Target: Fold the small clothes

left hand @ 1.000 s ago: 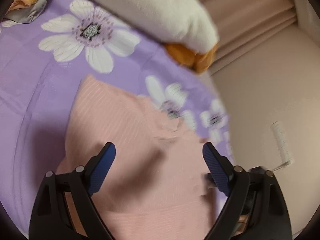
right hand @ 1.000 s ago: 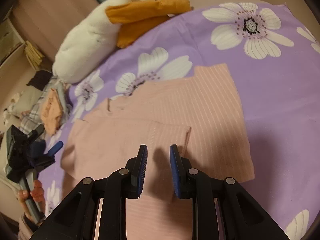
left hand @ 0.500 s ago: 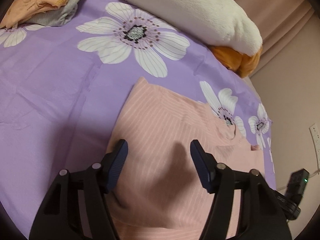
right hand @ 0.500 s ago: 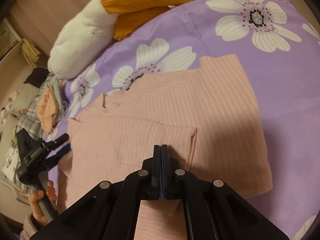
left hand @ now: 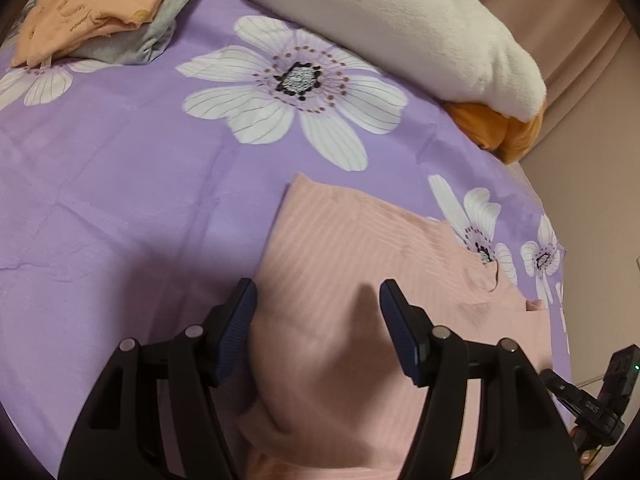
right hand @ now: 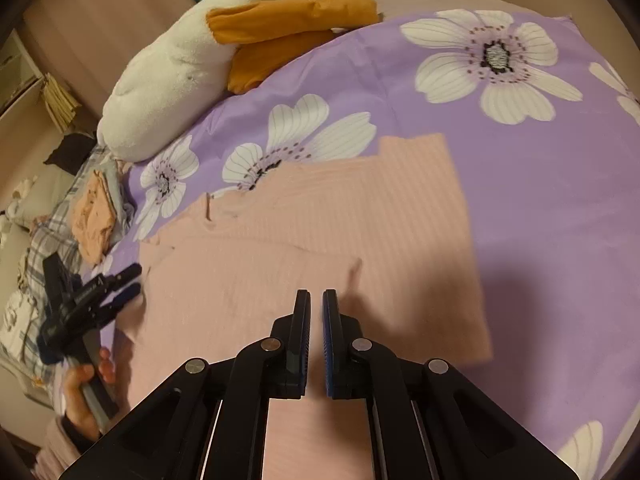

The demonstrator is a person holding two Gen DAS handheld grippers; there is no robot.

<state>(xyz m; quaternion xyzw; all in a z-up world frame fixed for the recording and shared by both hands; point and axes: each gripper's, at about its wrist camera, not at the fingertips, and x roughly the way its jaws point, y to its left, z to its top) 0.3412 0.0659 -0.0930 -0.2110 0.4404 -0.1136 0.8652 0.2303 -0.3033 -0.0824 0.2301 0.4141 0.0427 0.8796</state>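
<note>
Your left gripper (left hand: pixel 318 330) gapes wide over the pink ribbed top's (left hand: pixel 360 264) left edge; your right gripper (right hand: pixel 316 316), slightly parted, empty, hovers mid-garment, which runs crosswise.

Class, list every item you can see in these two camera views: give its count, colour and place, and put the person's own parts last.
pink ribbed top: one, pale pink, spread on the bedspread under both grippers
bedspread: one, purple with white flowers, covers the bed
plush toy: one, white with orange parts, at the bed's far edge
folded clothes pile: one pile, orange piece on grey, far corner of the bed
curtain: one, beige, behind the bed
left gripper: one, black with blue pads, wide open over the top
right gripper: one, black with blue pads, narrow gap, nothing between
hand: one, holds the left gripper's handle
</note>
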